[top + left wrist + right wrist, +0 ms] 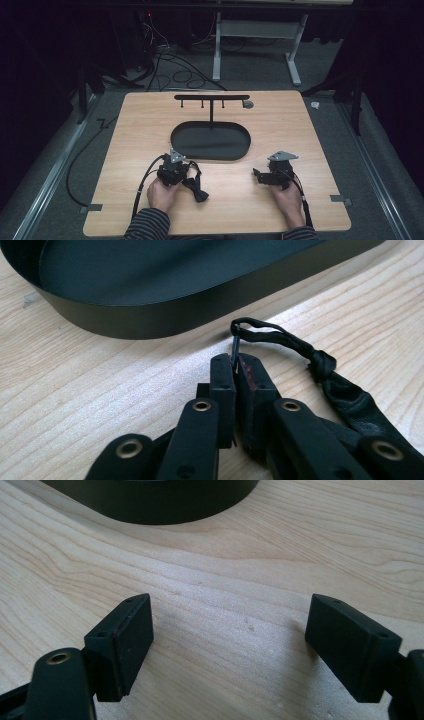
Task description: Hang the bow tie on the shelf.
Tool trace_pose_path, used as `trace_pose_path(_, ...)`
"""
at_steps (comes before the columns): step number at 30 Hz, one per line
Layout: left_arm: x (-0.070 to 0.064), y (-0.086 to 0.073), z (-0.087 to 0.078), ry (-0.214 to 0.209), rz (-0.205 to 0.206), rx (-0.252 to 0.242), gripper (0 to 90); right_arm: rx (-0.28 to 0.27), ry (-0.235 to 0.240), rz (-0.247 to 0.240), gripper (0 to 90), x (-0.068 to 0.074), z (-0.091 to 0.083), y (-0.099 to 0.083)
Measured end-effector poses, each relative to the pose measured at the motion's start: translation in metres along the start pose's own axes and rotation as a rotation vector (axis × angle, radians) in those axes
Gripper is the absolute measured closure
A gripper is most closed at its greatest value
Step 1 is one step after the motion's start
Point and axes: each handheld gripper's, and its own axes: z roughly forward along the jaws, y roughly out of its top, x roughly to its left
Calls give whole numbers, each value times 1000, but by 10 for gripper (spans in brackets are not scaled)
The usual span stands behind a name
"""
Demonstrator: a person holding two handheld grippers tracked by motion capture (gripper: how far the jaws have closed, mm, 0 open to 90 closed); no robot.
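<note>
The wooden table (280, 200) is seen from above, with the black oval tray (210, 141) set at its middle below a hook rail (211, 97) near the far edge. Just off the tray's near-left rim, toward the table's near edge, a black bow tie (195, 188) is lying, and it is judged light, soft and limp, likely to sag and swing once lifted. The left gripper (173, 167) is clamped shut on its thin strap loop (260, 330), which is pinched between the jaws right at the clip. That narrow band looks slippery, so a hold close to the knot (322, 362) is judged safer than the floppy fabric wings. The tie is matte black, with a slim cord running into a small knot. The right gripper (272, 175) is held apart over bare wood near the right edge, jaws spread wide and empty.
</note>
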Motion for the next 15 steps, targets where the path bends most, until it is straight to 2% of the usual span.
trace_pose_path(9,0,1,0,-15,4,2,866,0,0,0,206,0,0,0)
trace_pose_path(15,-2,5,-13,-20,15,-29,867,0,0,0,205,0,0,0)
